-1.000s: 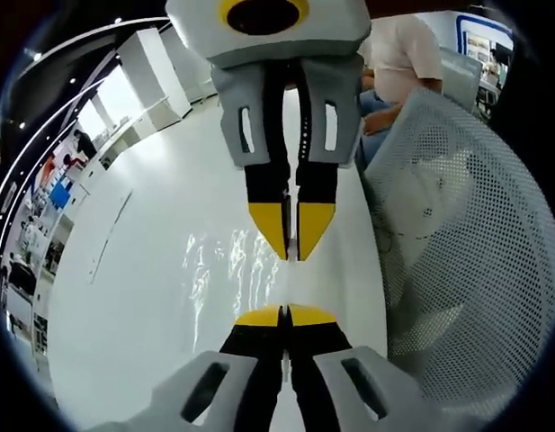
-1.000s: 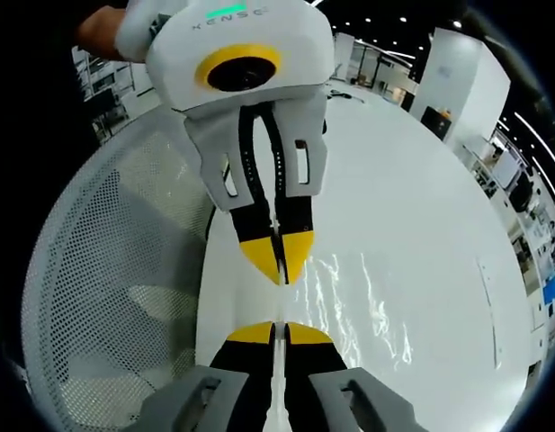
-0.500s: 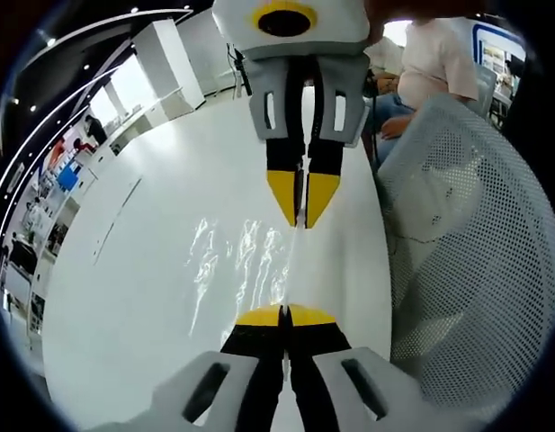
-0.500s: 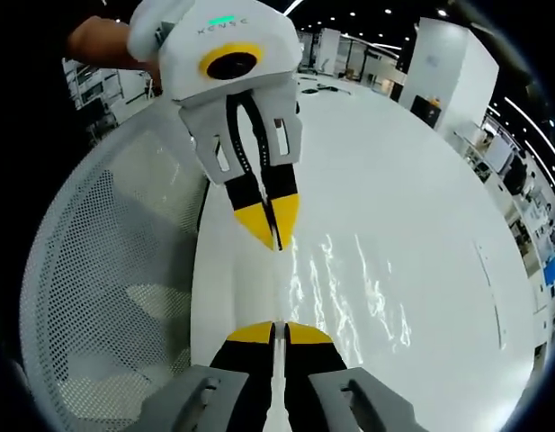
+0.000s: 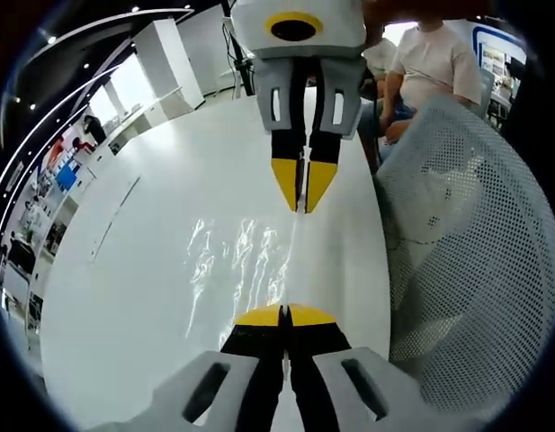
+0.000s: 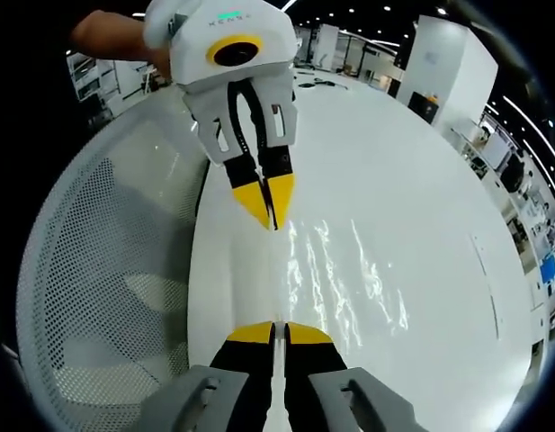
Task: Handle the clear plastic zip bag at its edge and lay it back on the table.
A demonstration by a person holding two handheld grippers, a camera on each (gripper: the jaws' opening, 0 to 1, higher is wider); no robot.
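White mesh chair [image 5: 466,225] beside white table [image 5: 151,270].

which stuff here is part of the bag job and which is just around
Part of the job:
- clear zip bag, stretched between the two claws above the table
- left claw, shut on one edge
- right claw, shut on the opposite edge
- white table, where the bag goes back

Just around:
- white mesh chair beside the table
- seated person beyond the table

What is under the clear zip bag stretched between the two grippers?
Under the clear zip bag, only the white table shows through the plastic. Glare streaks blur some of it. Left gripper and right gripper pinch its edge.
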